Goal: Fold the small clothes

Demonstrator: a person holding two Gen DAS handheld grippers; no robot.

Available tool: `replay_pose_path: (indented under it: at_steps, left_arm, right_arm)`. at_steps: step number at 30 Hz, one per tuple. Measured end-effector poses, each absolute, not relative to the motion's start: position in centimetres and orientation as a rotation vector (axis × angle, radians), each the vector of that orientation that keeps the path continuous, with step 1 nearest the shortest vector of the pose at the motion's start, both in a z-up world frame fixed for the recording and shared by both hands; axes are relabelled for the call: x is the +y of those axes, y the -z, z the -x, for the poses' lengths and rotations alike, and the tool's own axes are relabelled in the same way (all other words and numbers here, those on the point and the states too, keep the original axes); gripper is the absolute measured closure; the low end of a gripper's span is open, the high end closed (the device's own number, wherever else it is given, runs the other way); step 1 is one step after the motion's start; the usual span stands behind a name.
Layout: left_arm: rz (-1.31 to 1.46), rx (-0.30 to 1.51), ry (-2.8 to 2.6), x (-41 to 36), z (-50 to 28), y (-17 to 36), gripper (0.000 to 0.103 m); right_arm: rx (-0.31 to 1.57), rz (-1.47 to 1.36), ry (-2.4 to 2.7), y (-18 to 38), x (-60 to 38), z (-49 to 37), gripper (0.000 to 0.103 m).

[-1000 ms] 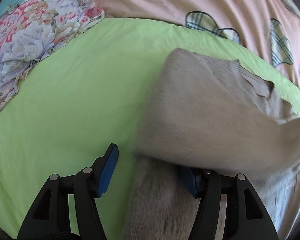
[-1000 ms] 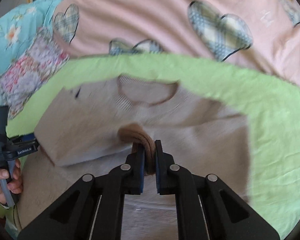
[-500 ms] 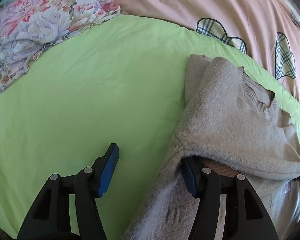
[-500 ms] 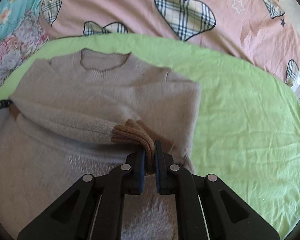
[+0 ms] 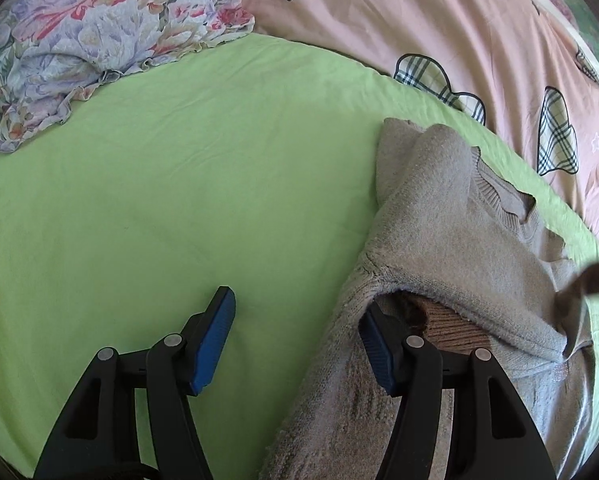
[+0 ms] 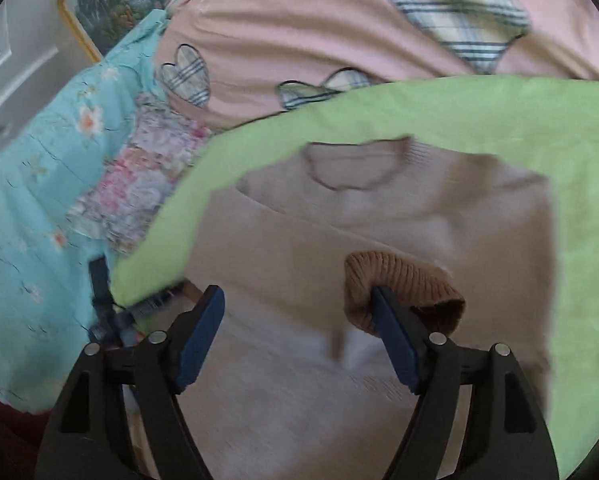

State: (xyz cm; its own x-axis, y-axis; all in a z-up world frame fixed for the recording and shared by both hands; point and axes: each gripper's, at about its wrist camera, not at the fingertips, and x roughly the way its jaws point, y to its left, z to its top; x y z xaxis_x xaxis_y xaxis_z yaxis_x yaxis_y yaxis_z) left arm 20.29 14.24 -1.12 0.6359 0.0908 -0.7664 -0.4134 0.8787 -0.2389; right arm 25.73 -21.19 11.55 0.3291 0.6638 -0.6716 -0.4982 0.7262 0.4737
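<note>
Sweater [image 6: 379,240] lies flat on the green sheet [image 5: 179,180], neckline toward the pink heart quilt [image 6: 339,40]. Progress, as I read it: both sleeves look brought in over the body, so the sleeve stage is roughly done. Left to do: fold the body, hem toward the neckline, then flatten.

Right tongs [image 6: 299,328]: jaws opening, nothing pinched. The brown ribbed cuff [image 6: 399,292] sits draped on the outer finger's tip, not between the pads. Risk: the cuff could snag and drag when that hand pulls away from the sweater.

Left tongs [image 5: 295,340]: spread, not gripping. One pad [image 5: 213,340] is over bare sheet just beside the sweater's side edge; the other is tucked under the folded-over sleeve at that edge, beside a second brown cuff [image 5: 451,326] peeking out from underneath. Only sweater edge lies between the pads, and they don't press on it.

Around the sweater: floral ruffled cloth [image 5: 99,40] well off past the sheet's far corner, turquoise flowered bedding [image 6: 39,220] beyond it, a gold-framed picture [image 6: 111,8] on the wall behind. None of these intrude on the fold area. The sheet beside the sweater's left edge is bare, so there is room to work. Right view is motion-blurred; fine wrinkles on the sweater can't be judged.
</note>
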Motion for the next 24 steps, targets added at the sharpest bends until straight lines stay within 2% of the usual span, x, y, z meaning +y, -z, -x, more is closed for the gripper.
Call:
replay_pose_path:
  at_steps: [8,10,15,18,24]
  left_arm:
    - [0.44,0.808,-0.274,14.4,-20.1,1.3,0.036]
    - [0.44,0.807,-0.272,14.3,-20.1,1.3,0.034]
    - [0.445,0.797,-0.27,14.3,-19.9,1.4,0.034]
    - [0.451,0.784,-0.269,14.3,-19.7,1.4,0.034]
    - [0.454,0.768,-0.268,14.3,-19.7,1.6,0.034]
  right_arm:
    - [1.025,-0.222,-0.875,-12.4,-9.2,-33.8,0.026]
    - [1.118,-0.246,-0.976,-11.4,-6.5,-35.3,0.023]
    - [1.304,-0.116,-0.958,-6.5,-1.4,-37.8,0.023]
    - [1.454,-0.16,-1.047,-3.1,0.9,-38.6,0.023]
    - [1.448,-0.378,-1.317,-2.1,6.3,-38.5,0.021]
